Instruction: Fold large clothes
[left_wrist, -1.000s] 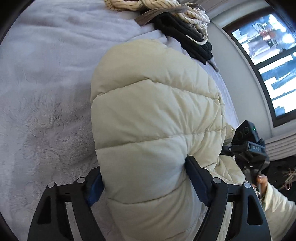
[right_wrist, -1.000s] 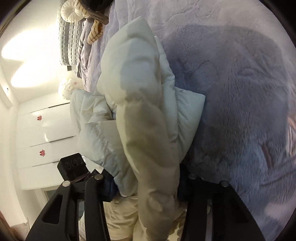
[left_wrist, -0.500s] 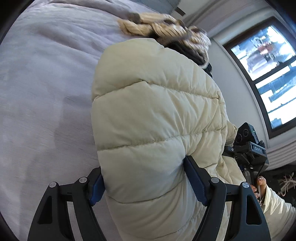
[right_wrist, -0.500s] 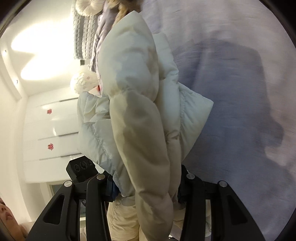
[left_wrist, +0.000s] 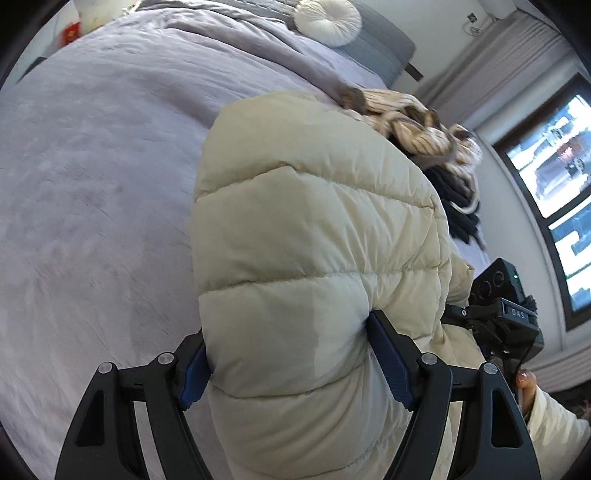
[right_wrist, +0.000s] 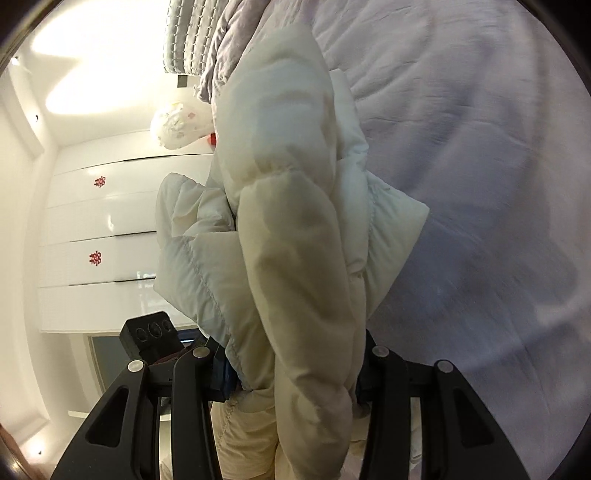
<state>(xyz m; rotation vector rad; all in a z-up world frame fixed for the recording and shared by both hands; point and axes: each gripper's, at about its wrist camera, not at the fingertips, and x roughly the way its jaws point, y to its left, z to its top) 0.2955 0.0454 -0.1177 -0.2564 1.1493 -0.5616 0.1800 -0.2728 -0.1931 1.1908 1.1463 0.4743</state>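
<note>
left wrist view: left tool (left_wrist: 288, 354) clenched on a thick quilted fold of the cream puffer jacket (left_wrist: 314, 240), blue pads pressed into the fabric on both sides. jacket is bunched and held up above the lilac bed cover (left_wrist: 92, 166), filling the middle of the view. beyond it, a striped beige garment (left_wrist: 417, 129) lies over a dark garment (left_wrist: 458, 206) on the bed; a round white cushion (left_wrist: 328, 18) sits near the headboard, a window (left_wrist: 557, 192) at right. right wrist view: right tool (right_wrist: 295, 373) clenched on another bunch of the same jacket (right_wrist: 291, 229), which hangs in front of the bed cover (right_wrist: 480, 147); white wardrobe (right_wrist: 110, 229) at left.
</note>
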